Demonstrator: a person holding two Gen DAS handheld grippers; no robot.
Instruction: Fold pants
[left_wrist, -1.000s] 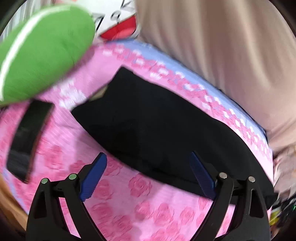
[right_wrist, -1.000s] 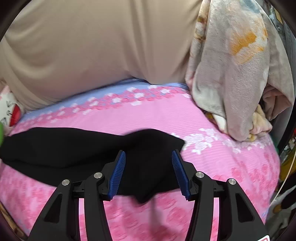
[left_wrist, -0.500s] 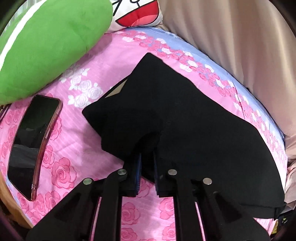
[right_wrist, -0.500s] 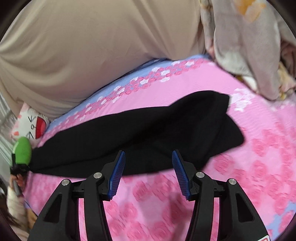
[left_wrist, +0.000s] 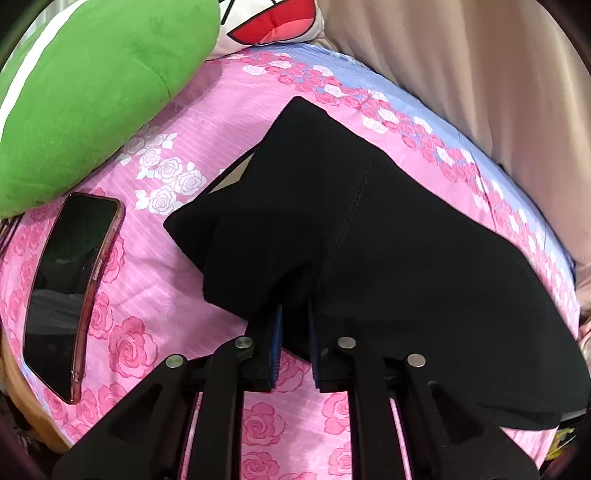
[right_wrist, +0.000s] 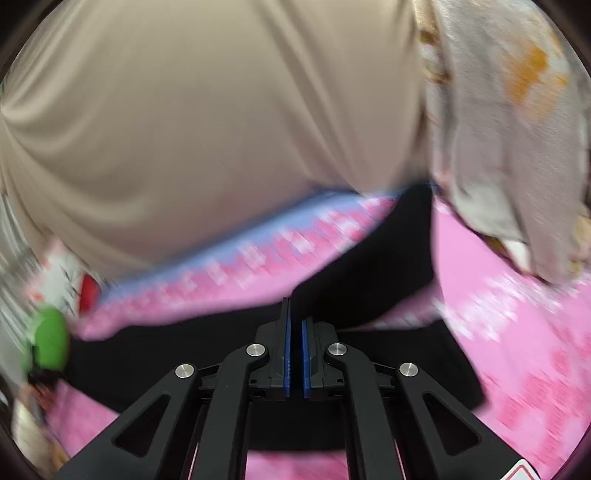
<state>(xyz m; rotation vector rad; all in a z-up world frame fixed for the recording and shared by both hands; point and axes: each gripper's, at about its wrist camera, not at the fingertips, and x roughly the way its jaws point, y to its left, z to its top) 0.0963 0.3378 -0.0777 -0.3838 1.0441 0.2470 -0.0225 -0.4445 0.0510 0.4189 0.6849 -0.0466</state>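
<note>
Pinching smooth black pants (left_wrist: 406, 240): left tool (left_wrist: 295, 314) and right tool (right_wrist: 295, 325) both clenched on fabric.

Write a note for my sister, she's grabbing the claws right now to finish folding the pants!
Left claw: shut on the pants, pinching a bunched near edge.
Right claw: shut on the pants' other end, with black cloth trailing up from the tips; that view is blurred.
Pants lie stretched across the pink sheet. A phone lies left of them, beside a green pillow.
Done: both ends gripped.
Left: make the fold, lay it flat, let go.
</note>
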